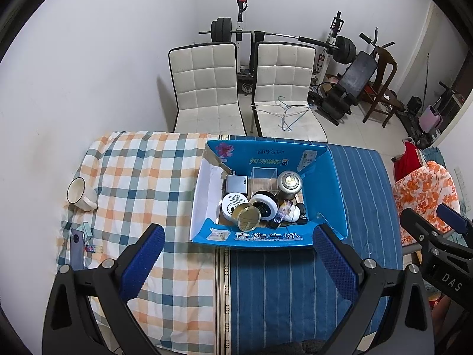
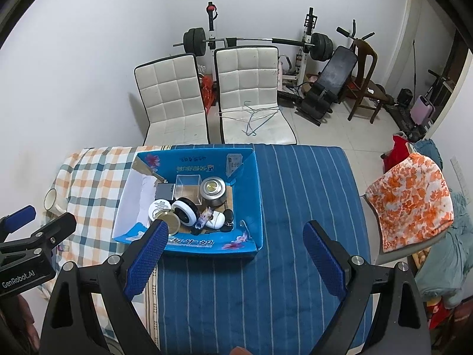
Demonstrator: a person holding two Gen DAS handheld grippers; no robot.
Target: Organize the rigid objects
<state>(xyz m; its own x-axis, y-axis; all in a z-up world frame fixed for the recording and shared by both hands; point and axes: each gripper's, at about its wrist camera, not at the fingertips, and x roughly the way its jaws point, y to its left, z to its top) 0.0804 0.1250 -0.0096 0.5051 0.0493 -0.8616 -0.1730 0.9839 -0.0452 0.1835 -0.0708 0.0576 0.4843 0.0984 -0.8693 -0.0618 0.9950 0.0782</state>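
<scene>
Out beyond the left gripper's [image 1: 238, 259] left finger, a white ceramic mug [image 1: 79, 193] lay tipped on the checked orange-and-teal cloth [image 1: 133, 177], close to that cloth's far left edge. Nearer in on that side sat a dark flat phone [image 1: 77, 247], a pale green little box [image 1: 87, 230] and a small printed packet [image 1: 93, 248], all apart from one another. The left gripper hung spread wide with nothing between its blue pads. Straight ahead of it, just past its fingertips, stood the open blue cardboard box [image 1: 266, 238], holding a white round tin [image 1: 234, 205], a brass-lidded round tin [image 1: 247, 218], a silver metal canister [image 1: 289, 184] and a clear plastic cube [image 1: 264, 179].

The right gripper [image 2: 236, 254] was splayed open as well, empty, with the box ahead and to its left, its left pad overlapping the box's near wall in the right wrist view. Ahead and right of it ran bare blue striped cloth [image 2: 295, 207].

By my reading, most rigid pieces were already boxed and the step in hand was a pause between picks. The next move looked like the left gripper's job: swing out left for the mug or the phone. The phone lay flat, so a grip would need its edges; the mug offered its rim or handle. Room was generous on the striped side, tighter at the left edge, where a nudge could send the mug off the surface.
</scene>
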